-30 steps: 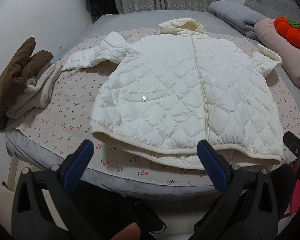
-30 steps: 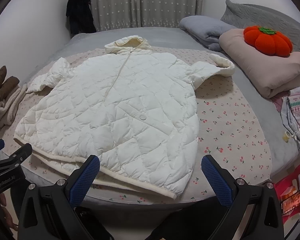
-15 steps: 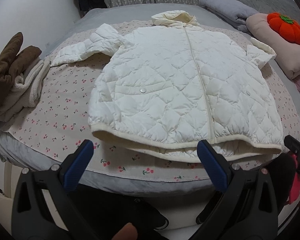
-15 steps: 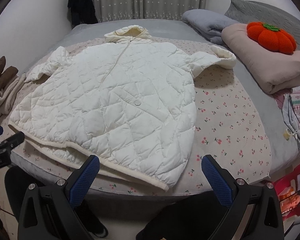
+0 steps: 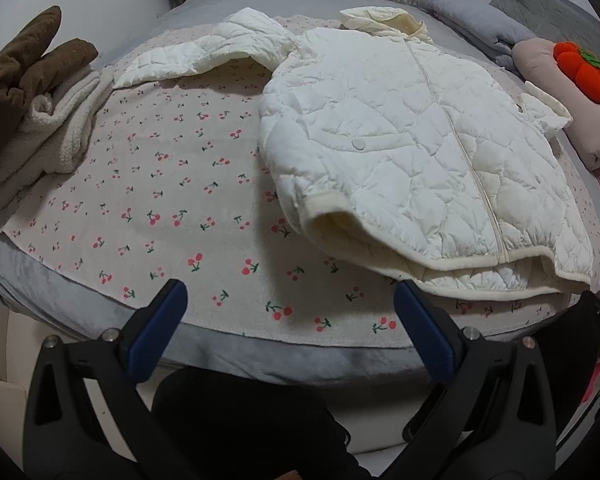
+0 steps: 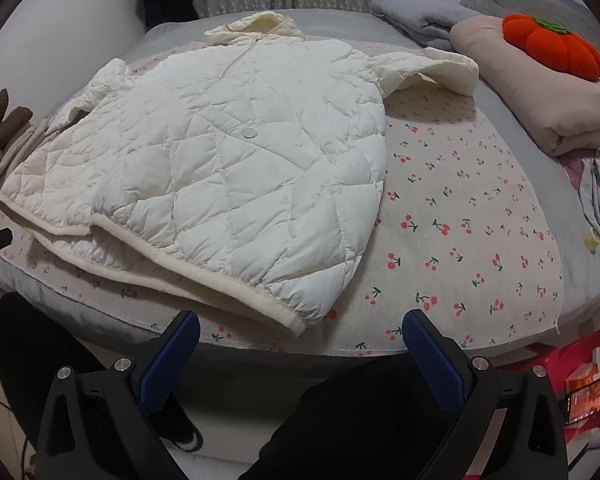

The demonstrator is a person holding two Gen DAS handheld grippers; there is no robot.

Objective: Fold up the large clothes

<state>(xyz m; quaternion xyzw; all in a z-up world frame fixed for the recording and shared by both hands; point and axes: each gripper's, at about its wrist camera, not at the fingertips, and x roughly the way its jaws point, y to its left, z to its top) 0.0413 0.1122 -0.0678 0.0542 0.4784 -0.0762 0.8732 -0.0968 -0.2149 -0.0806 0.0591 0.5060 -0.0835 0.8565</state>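
White quilted jacket point(image 5: 412, 152) is laid flat, front up, sleeves out, on the cherry-print sheet point(image 5: 160, 216); no fold is made yet, and left gripper point(image 5: 288, 320) and right gripper point(image 6: 300, 344) are held wide open, empty, short of the hem.

No lettering, number or brand can be read on anything in either view; the small orange printed packets point(image 6: 588, 384) in the red plastic box point(image 6: 580, 354) at the lower right of the right wrist view carry print too blurred to make out.
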